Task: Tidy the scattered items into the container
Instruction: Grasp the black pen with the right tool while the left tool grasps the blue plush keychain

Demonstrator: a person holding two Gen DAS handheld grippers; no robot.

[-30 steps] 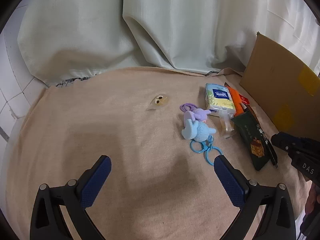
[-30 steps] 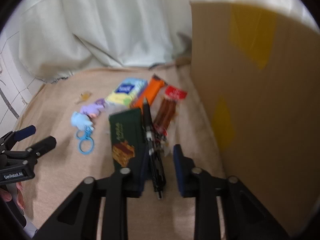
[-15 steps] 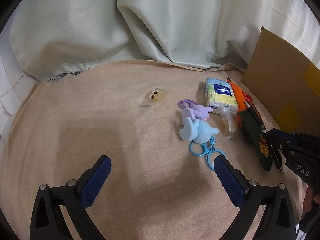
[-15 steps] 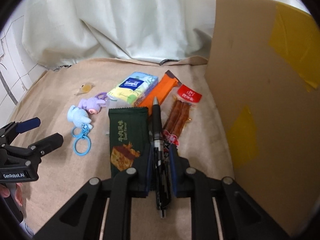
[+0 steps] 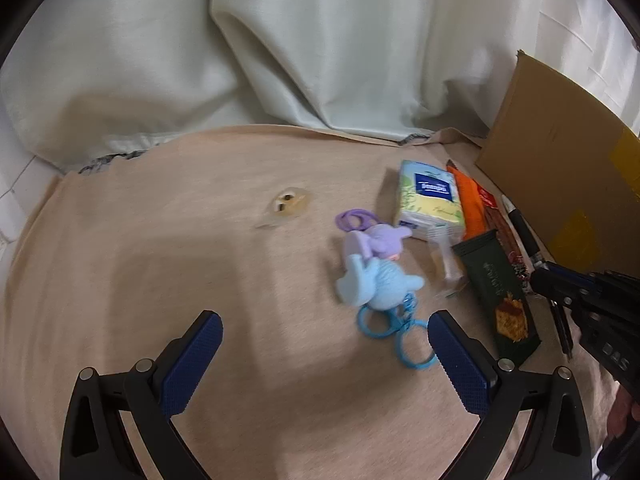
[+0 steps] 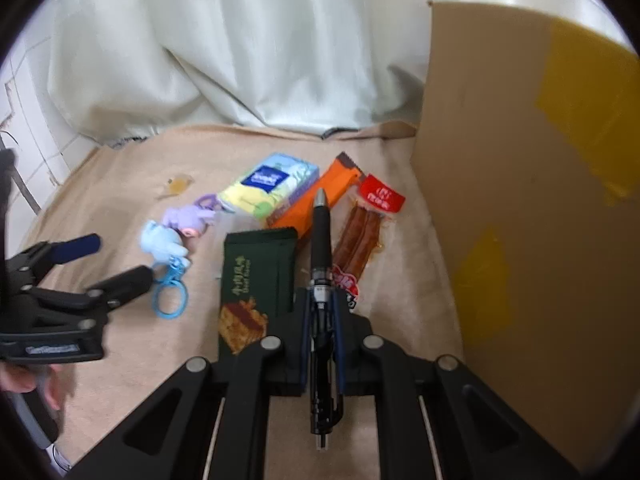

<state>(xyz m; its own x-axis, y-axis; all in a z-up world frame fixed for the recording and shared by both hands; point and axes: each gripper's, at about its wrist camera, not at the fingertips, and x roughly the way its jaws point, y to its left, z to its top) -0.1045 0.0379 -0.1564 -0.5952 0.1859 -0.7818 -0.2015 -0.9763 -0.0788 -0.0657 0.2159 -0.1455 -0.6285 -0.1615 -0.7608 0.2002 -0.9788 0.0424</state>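
Right gripper [image 6: 320, 320] has clamped the pen [image 6: 322, 236] mid-barrel since a second ago — light, stiff, slick plastic — left gripper [image 5: 324, 344] hangs wide open, empty.

Soft, even indoor light is seen in both views, brightest on the white curtain [image 5: 320, 48]. A broad, diffuse shadow is cast across the beige cloth [image 5: 200, 264] in the left wrist view. Edges are bent and darkened by fisheye distortion. Slight motion blur is noted on the blue keychain toy [image 5: 378, 280] and the cardboard box [image 6: 532, 184].
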